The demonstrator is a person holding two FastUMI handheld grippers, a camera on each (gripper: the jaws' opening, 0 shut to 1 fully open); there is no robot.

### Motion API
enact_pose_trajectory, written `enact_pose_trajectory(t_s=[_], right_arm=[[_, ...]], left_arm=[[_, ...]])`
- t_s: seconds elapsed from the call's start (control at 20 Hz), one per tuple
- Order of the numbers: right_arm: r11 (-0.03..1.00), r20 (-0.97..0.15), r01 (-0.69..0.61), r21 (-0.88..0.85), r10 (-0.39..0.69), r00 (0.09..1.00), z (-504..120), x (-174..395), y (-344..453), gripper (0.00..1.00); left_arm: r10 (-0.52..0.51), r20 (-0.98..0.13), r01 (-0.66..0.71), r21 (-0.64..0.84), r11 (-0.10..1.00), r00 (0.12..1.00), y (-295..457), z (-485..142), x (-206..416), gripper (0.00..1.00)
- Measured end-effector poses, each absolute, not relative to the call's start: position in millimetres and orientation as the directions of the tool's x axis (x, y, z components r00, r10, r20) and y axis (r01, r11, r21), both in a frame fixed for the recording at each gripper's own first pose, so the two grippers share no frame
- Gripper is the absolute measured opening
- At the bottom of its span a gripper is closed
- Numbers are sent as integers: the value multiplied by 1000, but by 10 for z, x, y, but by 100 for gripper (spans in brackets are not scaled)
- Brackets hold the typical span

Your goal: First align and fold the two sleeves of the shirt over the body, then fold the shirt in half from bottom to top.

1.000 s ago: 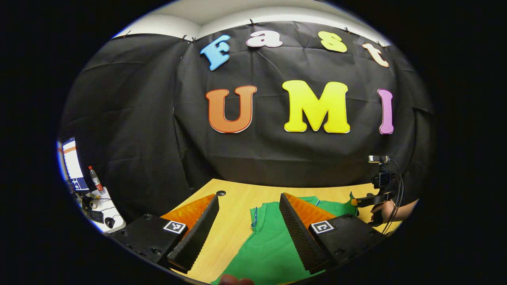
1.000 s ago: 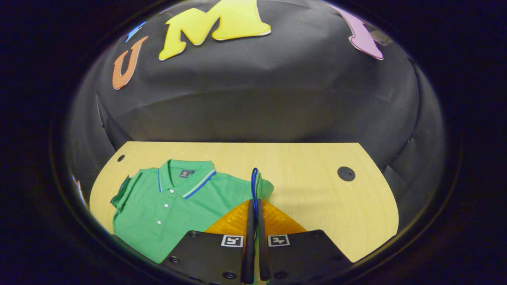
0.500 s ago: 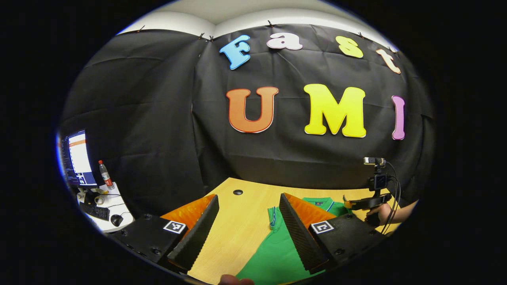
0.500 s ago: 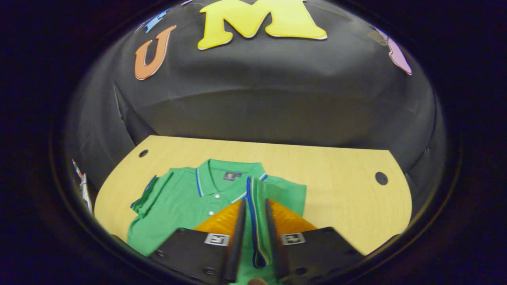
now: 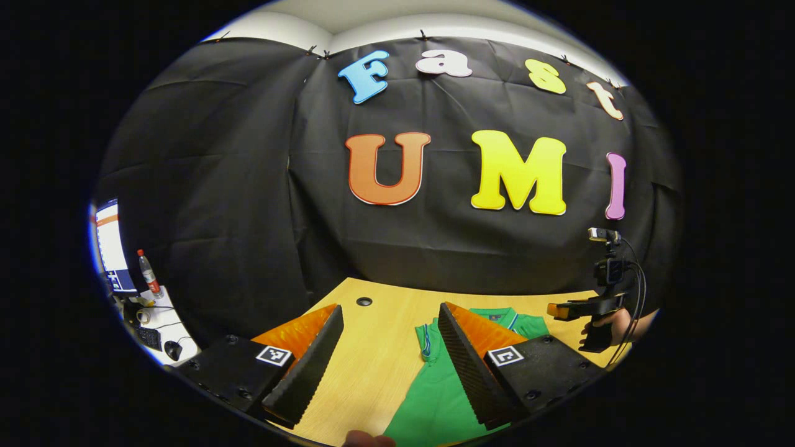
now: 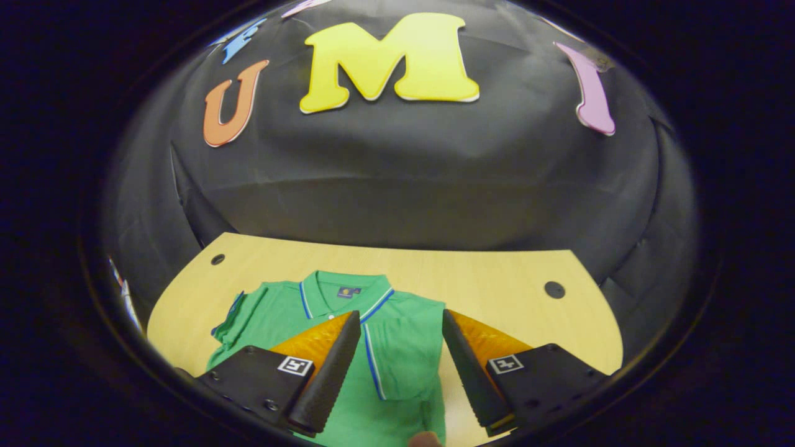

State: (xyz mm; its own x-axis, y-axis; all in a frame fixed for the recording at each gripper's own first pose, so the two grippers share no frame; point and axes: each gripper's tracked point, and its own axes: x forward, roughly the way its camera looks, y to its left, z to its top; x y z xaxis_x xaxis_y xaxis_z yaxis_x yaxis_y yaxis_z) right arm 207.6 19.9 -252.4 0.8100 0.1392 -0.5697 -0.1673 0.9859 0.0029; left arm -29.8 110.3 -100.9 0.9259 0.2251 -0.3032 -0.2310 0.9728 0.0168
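Right gripper (image 6: pixel 397 360) released sleeve (image 6: pixel 404 354), jaws apart

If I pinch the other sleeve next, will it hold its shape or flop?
Probably flop: the green shirt is thin knit lying flat on the table. The folded sleeve drapes limp. Likely light; it may drag.

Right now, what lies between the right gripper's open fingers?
In the right gripper view, the right gripper frames the folded sleeve, lying flat on the green shirt; neither finger touches it.
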Motion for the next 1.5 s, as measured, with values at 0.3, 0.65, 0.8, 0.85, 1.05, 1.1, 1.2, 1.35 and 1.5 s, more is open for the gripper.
enact_pose_trajectory(t_s=[0.3,0.65,0.8,0.85,1.05,1.1,1.2,1.35,1.5], right_arm=[[971,-454,-232,-57,182,872,-1714,1285,189,90],[986,-422,-160,-47,126,898,-1171,548,-162,92],[991,-420,-121,-63,84,904,-1011,362,-397,94],[992,-415,-107,-69,69,907,-943,313,-478,92],[994,-397,-52,-95,10,918,-742,93,-738,94],[994,-396,-41,-103,-3,918,-717,60,-784,94],[994,-395,-21,-109,-24,919,-685,-2,-852,93],[994,-403,-1,-106,-42,914,-673,-78,-896,92],[994,-432,28,-108,-73,899,-780,-190,-1027,93]], left_arm=[[89,-302,-96,-7,995,949,894,-1147,-130,98],[-15,-368,-10,-65,998,930,707,-1705,89,99],[-39,-393,-5,-109,994,919,643,-1990,222,99],[-41,-408,-6,-114,993,912,635,-2087,277,99],[-50,-459,-9,-127,992,887,691,-2435,578,99],[-56,-475,-6,-129,992,878,713,-2536,659,99],[-62,-508,-2,-126,992,859,765,-2729,815,99],[-76,-572,1,-131,991,816,809,-3073,953,99],[-109,-655,1,-163,987,748,811,-3443,985,99]])
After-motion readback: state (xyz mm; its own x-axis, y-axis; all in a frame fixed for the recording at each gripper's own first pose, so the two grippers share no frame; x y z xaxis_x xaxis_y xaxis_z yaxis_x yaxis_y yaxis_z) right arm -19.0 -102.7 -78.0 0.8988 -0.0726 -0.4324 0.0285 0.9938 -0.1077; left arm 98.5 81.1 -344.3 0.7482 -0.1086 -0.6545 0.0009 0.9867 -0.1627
